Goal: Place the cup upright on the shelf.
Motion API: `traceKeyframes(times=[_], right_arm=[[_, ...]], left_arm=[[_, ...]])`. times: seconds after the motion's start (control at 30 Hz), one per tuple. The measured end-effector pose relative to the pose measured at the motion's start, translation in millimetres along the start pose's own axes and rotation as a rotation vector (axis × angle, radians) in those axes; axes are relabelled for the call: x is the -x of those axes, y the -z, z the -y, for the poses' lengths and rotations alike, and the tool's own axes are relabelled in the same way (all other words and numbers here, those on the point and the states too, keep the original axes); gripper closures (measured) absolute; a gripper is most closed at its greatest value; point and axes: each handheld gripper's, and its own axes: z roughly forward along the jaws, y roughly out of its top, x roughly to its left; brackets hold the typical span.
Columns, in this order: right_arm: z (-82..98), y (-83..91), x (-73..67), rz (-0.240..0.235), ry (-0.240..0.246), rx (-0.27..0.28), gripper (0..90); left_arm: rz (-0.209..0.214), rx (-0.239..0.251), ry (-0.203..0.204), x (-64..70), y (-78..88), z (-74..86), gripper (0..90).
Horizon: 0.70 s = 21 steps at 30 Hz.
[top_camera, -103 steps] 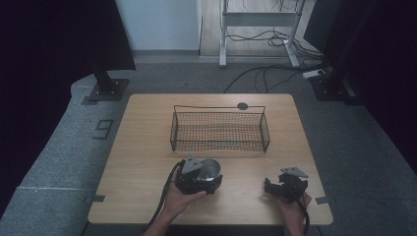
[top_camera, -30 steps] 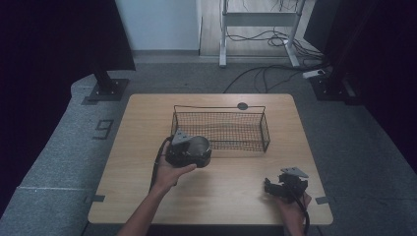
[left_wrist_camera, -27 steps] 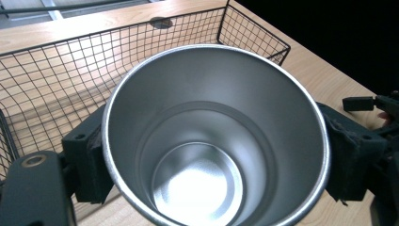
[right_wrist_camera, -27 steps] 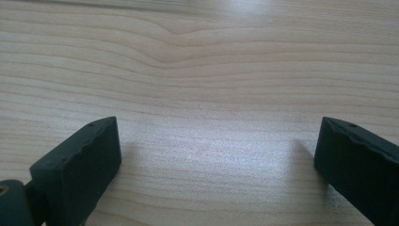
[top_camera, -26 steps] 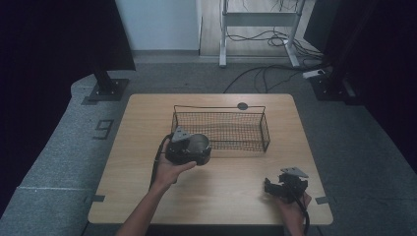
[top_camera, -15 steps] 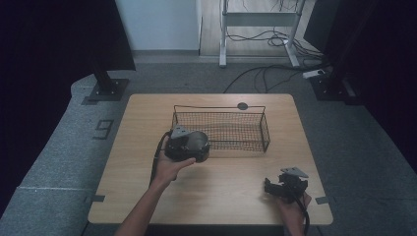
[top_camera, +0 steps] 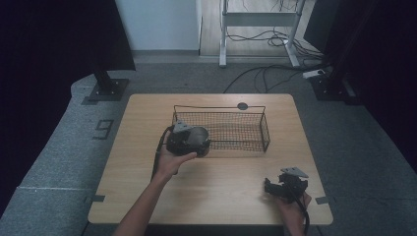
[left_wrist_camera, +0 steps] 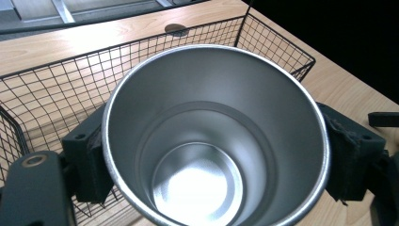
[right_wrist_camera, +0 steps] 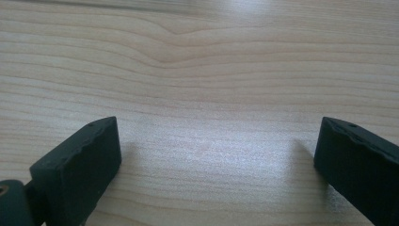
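Dim high view, sharp close-ups

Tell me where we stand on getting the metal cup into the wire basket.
Done: the left gripper is clamped on the metal cup and holds it off the table at the near left corner of the wire basket. In hand: carrying it over the rim. Left: lowering it inside and releasing. The right gripper rests open near the table's front edge.
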Motion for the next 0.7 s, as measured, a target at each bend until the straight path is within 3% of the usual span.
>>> traceKeyframes(times=[0.47,0.7], right_arm=[[0.2,0.2,-0.3,-0.004,0.002,0.004,2.1],[0.3,0.4,-0.4,-0.002,0.004,0.004,2.2]], left_arm=[[0.010,-0.005,0.009,-11.8,-12.4,-10.9,15.0],[0.010,-0.004,0.006,-11.6,-15.7,-18.3,15.0]])
